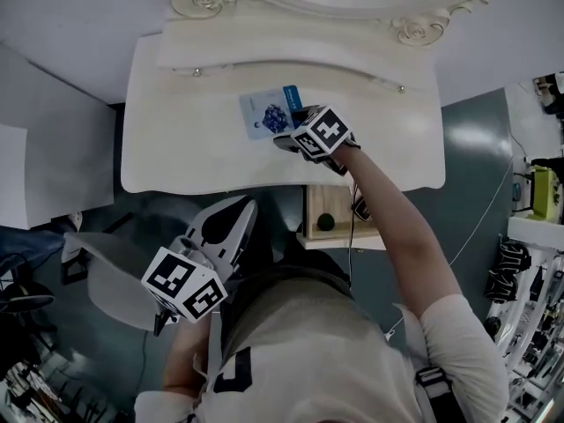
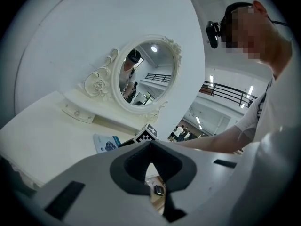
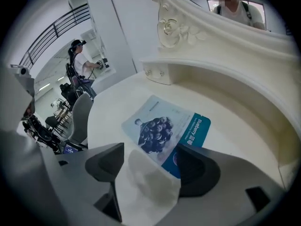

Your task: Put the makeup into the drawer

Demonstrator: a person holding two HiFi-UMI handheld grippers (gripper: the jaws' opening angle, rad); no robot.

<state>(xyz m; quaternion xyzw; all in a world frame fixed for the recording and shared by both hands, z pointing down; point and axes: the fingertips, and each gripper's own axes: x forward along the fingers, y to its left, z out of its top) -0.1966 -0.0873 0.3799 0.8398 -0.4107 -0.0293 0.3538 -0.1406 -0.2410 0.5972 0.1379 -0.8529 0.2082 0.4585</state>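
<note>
Right gripper (image 3: 148,160) is spread wide, straddling the near corner of the blueberry packet (image 3: 164,126). The packet lies flat and glossy on the cream counter (image 1: 176,139), just short of the raised back ledge (image 3: 225,79), with bare surface open to its left. Left gripper (image 2: 150,164) is pressed together, empty, hanging low beside the grey chair (image 1: 101,280). A wooden drawer (image 1: 310,205) stands pulled out under the counter's front edge. A carved mirror frame (image 3: 171,25) rises behind.
</note>
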